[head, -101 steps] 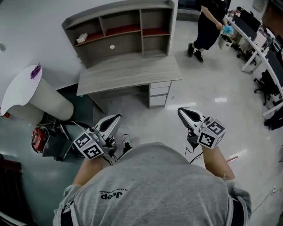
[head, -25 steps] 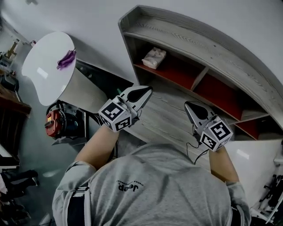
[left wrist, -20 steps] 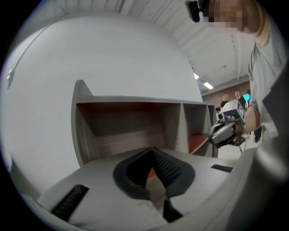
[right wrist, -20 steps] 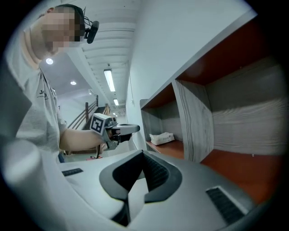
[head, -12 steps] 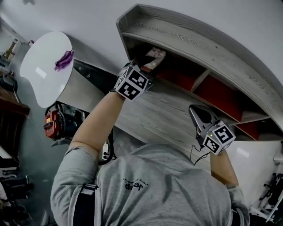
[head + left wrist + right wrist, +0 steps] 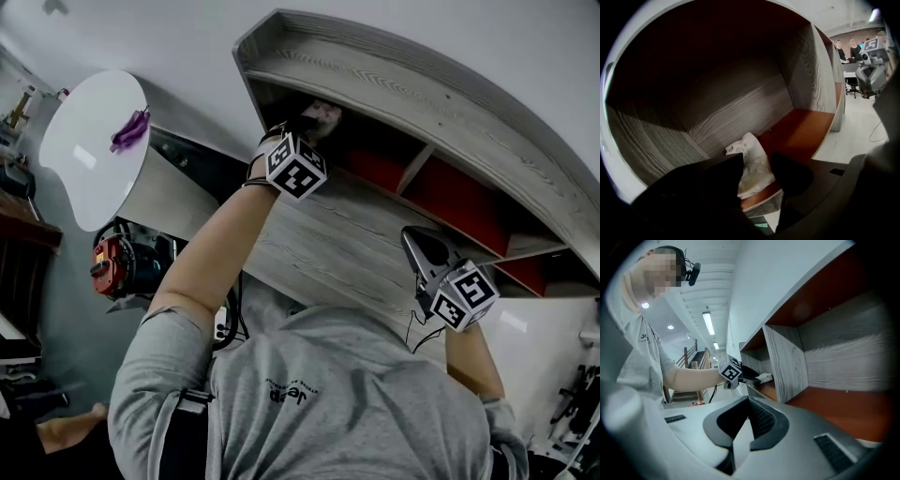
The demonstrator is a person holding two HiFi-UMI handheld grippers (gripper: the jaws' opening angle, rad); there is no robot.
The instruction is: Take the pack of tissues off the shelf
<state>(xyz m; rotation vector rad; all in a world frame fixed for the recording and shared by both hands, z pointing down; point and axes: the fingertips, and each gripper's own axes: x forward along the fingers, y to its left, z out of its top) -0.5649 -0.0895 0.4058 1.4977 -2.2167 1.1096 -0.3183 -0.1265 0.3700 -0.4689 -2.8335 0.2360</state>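
The left claw [image 6: 757,161] is opening around the pack of tissues [image 6: 750,149] on the shelf [image 6: 801,133]. The right claw [image 6: 747,418] is pressed together.

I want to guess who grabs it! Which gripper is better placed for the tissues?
Left. The left gripper is inside the shelf, its jaws opening with the pack of tissues between them. The right gripper hangs back outside, jaws together, empty.

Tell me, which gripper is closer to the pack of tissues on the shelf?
Left. The left gripper is at the shelf, jaws opening with the pack of tissues between them. The right gripper sits over the desk, well off to the side.
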